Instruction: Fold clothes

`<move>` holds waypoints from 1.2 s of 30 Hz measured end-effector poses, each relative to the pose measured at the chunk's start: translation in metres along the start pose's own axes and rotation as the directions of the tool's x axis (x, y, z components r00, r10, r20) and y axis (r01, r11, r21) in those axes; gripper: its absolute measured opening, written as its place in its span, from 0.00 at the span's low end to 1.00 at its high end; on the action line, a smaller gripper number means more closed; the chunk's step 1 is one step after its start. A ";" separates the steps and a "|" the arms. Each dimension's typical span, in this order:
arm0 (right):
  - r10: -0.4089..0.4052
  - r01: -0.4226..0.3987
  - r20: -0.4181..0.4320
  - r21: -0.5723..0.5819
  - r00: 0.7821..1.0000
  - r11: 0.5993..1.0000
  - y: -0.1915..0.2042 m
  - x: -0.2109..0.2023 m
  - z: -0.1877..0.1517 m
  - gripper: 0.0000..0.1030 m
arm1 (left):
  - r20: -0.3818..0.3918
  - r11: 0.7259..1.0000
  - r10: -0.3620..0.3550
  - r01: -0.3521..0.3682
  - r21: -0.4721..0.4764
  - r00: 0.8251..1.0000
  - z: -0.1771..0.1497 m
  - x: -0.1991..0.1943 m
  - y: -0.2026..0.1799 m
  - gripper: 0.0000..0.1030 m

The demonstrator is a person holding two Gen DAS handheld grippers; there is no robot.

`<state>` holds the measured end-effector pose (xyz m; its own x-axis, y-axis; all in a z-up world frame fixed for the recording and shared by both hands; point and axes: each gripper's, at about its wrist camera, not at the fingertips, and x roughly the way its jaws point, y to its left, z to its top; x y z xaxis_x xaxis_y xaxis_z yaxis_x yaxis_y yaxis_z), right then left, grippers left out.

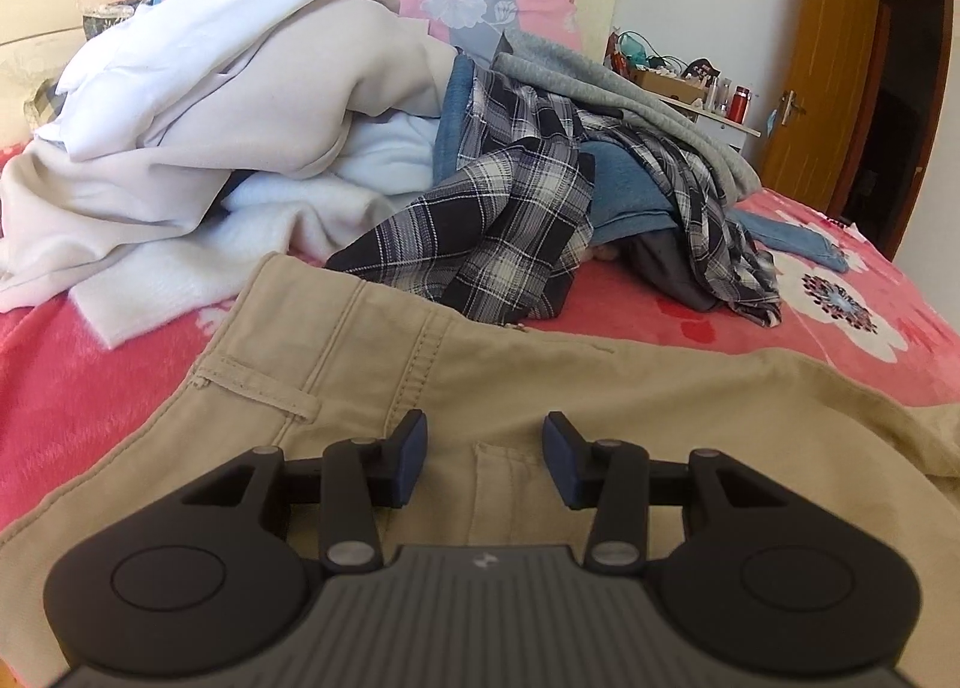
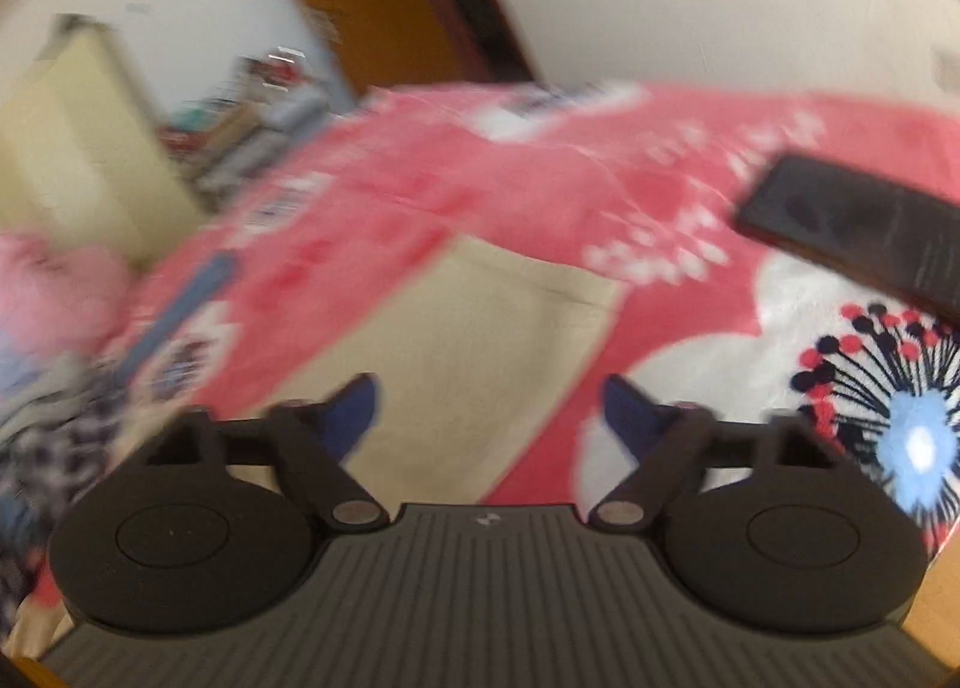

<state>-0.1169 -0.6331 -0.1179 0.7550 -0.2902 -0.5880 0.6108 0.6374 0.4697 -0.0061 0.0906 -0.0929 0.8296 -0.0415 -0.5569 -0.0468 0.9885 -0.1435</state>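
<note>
Khaki trousers (image 1: pixel 456 388) lie flat on the red floral blanket (image 1: pixel 90 364), waistband end toward the left wrist view's upper left, belt loop and seam visible, fabric running off to the right of that frame. Left gripper (image 1: pixel 485 457) sits low over the seat area, pointing forward and down along the cloth; jaws part-open, blue pads apart with only flat fabric showing between them, nothing pinched. Can't tell if the fingertips touch the cloth or hover just above.

Right gripper (image 2: pixel 489 406) view is motion-blurred; jaws apart, nothing between them. Ahead of it a khaki panel (image 2: pixel 480 340) stretches away from the claw toward the hem edge, long axis roughly in line with the fingers, slightly tilted right. Likely a leg end of the same trousers, blur makes that a guess.

Key relation: the garment's long axis runs left-to-right across the left view, so left hand is nearer the waist, right hand nearer the far leg end. Judgement: next fold probably needs each hand to grab its own end.

Unfolded pile behind: plaid shirt (image 1: pixel 510 220), white garments (image 1: pixel 210 105), grey sweatshirt (image 1: pixel 630 93). Dark phone-like slab (image 2: pixel 858 226) on blanket, well clear to the right
</note>
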 end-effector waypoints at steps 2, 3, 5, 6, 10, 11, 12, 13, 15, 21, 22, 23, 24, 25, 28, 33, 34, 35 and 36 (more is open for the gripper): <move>-0.008 0.008 -0.009 0.038 1.000 0.999 -0.005 0.018 0.000 0.41 | 0.003 1.000 0.000 0.000 0.001 1.000 0.000 0.000 0.000 0.43; -0.012 0.012 -0.001 0.024 1.000 1.000 -0.002 0.021 0.000 0.28 | 0.004 1.000 -0.001 0.001 0.000 1.000 0.000 0.000 0.000 0.43; 0.013 -0.013 -0.001 -0.012 1.000 1.000 0.006 0.024 0.000 0.02 | 0.005 1.000 -0.002 0.002 -0.002 1.000 0.000 0.000 0.001 0.43; 0.029 -0.028 0.021 -0.023 0.999 0.999 0.008 0.018 0.002 0.02 | 0.005 1.000 -0.002 0.002 -0.003 1.000 0.000 0.000 0.001 0.43; 0.016 -0.006 0.143 -0.066 0.990 0.998 0.010 -0.017 0.012 0.02 | 0.001 1.000 0.005 -0.005 0.003 1.000 0.001 0.000 -0.001 0.43; -0.001 0.014 0.168 -0.074 0.986 0.997 0.008 -0.025 0.013 0.02 | 0.001 1.000 0.005 -0.005 0.004 1.000 0.001 0.000 -0.001 0.43; -0.028 0.044 0.178 -0.086 0.984 0.995 0.004 -0.027 0.014 0.02 | 0.001 1.000 0.004 -0.004 0.004 1.000 0.001 0.001 -0.001 0.43; -0.056 0.072 0.165 -0.091 0.985 0.993 -0.001 -0.022 0.013 0.02 | 0.000 1.000 0.003 -0.003 0.005 1.000 0.001 0.001 -0.001 0.43; -0.108 0.116 0.091 -0.089 0.990 0.989 -0.015 0.003 0.005 0.02 | 0.000 1.000 0.000 0.000 0.004 1.000 0.001 0.002 0.000 0.43; -0.128 0.134 0.107 -0.047 0.986 0.990 -0.024 -0.005 0.002 0.19 | 0.003 1.000 -0.004 0.004 0.001 1.000 0.001 0.001 0.000 0.43; -0.150 0.156 0.121 -0.039 0.981 0.987 -0.024 -0.014 0.005 0.23 | 0.004 1.000 -0.005 0.005 0.000 1.000 0.000 0.001 0.000 0.43; -0.173 0.180 0.145 -0.041 0.974 0.983 -0.024 -0.026 0.008 0.23 | 0.004 1.000 -0.006 0.006 -0.001 1.000 0.000 0.001 0.000 0.43; -0.164 0.175 0.168 -0.054 0.972 0.983 -0.022 -0.041 0.008 0.24 | 0.005 1.000 -0.006 0.006 -0.001 1.000 0.000 0.001 0.000 0.44; -0.142 0.158 0.188 -0.071 0.972 0.985 -0.019 -0.056 0.008 0.25 | 0.006 1.000 -0.007 0.007 -0.002 1.000 0.000 0.001 0.000 0.44; 0.046 -0.007 0.172 -0.224 0.984 0.974 0.007 -0.097 -0.009 0.33 | 0.010 1.000 -0.008 0.008 -0.004 1.000 -0.001 0.001 0.001 0.44; 0.260 -0.226 -0.031 -0.595 0.965 0.771 0.074 -0.131 -0.086 0.51 | 0.020 1.000 -0.011 0.011 -0.008 1.000 -0.002 0.000 0.001 0.44; 0.256 -0.232 -0.061 -0.657 0.965 0.717 0.085 -0.130 -0.103 0.52 | 0.020 1.000 -0.012 0.012 -0.009 1.000 -0.002 0.000 0.001 0.44; 0.232 -0.214 -0.073 -0.708 0.970 0.673 0.093 -0.126 -0.117 0.52 | 0.020 1.000 -0.013 0.013 -0.010 1.000 -0.002 0.001 0.002 0.44; 0.189 -0.178 -0.071 -0.744 0.979 0.643 0.099 -0.118 -0.129 0.52 | 0.020 1.000 -0.013 0.013 -0.011 1.000 -0.002 0.000 0.002 0.44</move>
<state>-0.1764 -0.4439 -0.0870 0.8379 -0.1129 -0.5340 0.0809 0.9932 -0.0832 -0.0072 0.0918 -0.0954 0.8413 -0.0516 -0.5381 -0.0416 0.9863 -0.1595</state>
